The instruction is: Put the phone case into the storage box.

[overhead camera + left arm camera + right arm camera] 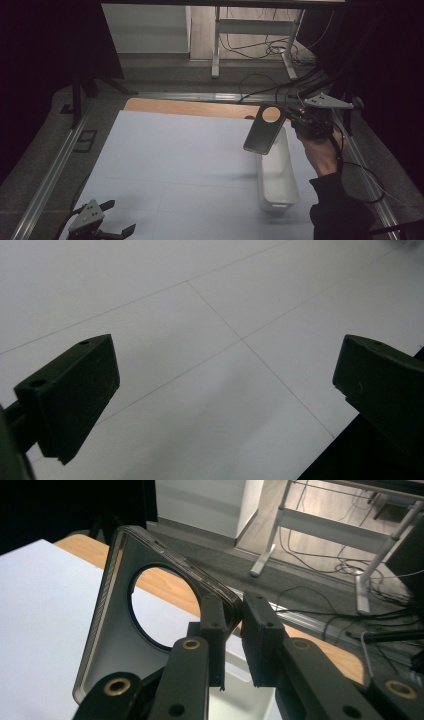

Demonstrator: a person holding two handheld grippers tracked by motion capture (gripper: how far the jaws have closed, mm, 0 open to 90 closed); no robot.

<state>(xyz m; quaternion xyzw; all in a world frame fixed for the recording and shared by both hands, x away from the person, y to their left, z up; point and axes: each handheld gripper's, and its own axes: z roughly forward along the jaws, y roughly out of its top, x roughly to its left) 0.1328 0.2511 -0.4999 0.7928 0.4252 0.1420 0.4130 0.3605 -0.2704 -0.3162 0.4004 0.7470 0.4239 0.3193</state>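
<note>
A dark phone case with a round camera hole hangs tilted in the air over the far end of a white rectangular bin. My right gripper is shut on the case's upper right edge, with the person's hand behind it. In the right gripper view the case stands to the left, and its rim is pinched between the two black jaws of my right gripper. My left gripper rests at the near left corner of the white table, open, with nothing between its jaws.
White sheets cover the table, with a strip of bare wood along the far edge. Metal rails run down both sides. Beyond the table stand a white cabinet, desk legs and loose cables on the floor.
</note>
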